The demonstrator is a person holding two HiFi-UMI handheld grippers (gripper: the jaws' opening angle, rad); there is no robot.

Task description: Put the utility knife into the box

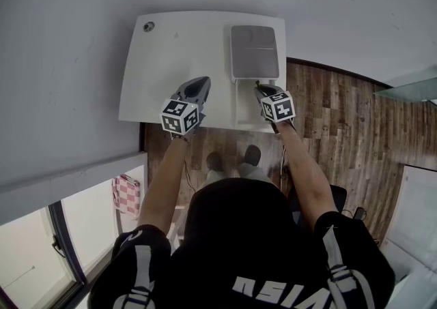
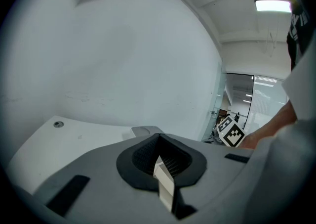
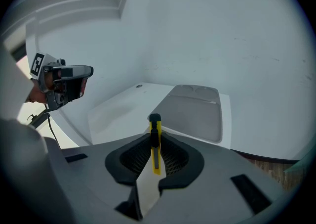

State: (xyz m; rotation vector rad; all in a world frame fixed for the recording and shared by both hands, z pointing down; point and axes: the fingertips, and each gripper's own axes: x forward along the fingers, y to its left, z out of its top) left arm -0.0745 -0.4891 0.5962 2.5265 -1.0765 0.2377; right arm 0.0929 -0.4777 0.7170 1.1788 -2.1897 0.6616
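The yellow utility knife (image 3: 155, 141) stands pinched between the jaws of my right gripper (image 3: 155, 145), its black tip poking out ahead. The head view shows this gripper (image 1: 260, 87) over the near right part of the white table (image 1: 171, 62), just in front of the grey box (image 1: 254, 52). The right gripper view has that box (image 3: 195, 112) lying flat beyond the knife. My left gripper (image 1: 202, 82) hovers above the table's near edge left of the box, its jaws shut with nothing between them (image 2: 159, 145).
A round grommet (image 1: 148, 26) sits in the table's far left corner. A white wall rises behind the table. Wooden floor (image 1: 334, 130) lies to the right, and a red checkered cloth (image 1: 126, 194) hangs low at the left by a window.
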